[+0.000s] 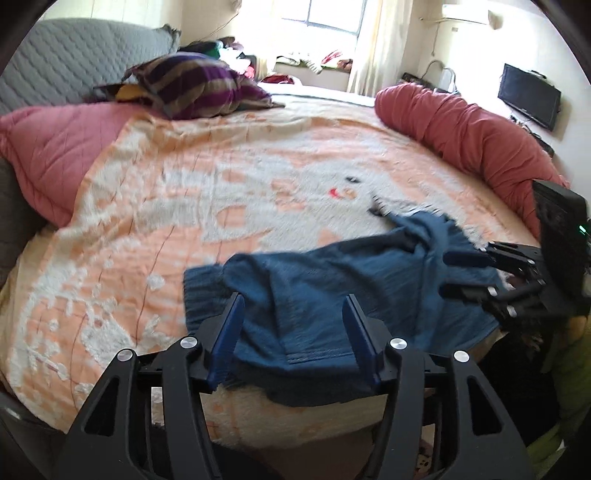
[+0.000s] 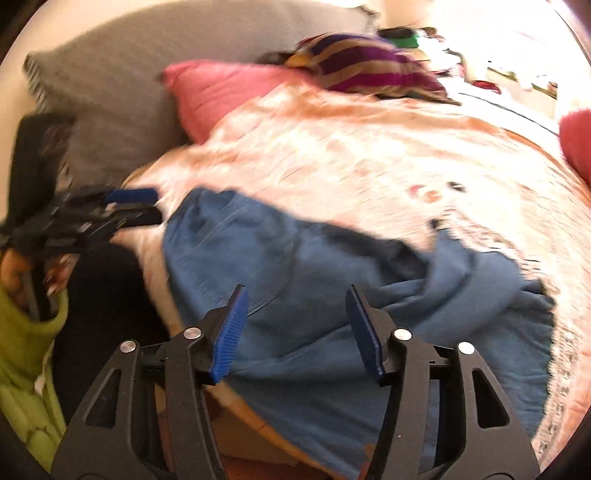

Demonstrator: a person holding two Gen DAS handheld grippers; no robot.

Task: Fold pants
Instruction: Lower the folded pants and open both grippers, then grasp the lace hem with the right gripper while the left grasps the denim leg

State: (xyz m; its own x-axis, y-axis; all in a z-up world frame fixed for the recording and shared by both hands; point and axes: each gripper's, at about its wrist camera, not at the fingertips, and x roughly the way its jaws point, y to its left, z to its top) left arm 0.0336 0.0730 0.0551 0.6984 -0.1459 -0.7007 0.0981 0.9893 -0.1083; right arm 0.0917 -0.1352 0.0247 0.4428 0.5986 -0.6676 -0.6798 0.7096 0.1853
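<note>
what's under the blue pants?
The blue pants lie crumpled on the peach-and-white blanket at the bed's near edge, one part hanging over. Whatever sits beneath the folds is covered; nothing else shows.

Daylight from the window (image 1: 332,14) glares; right view motion-blurred, edges warped.

Pants (image 1: 332,288): blue denim, crumpled and unfolded, lying in a loose heap near the front edge of the bed. Fabric is bunched into ridges and creases, with a stitched hem facing the near edge. Part of the cloth overhangs the edge. Right view (image 2: 332,295) is motion-blurred.
</note>
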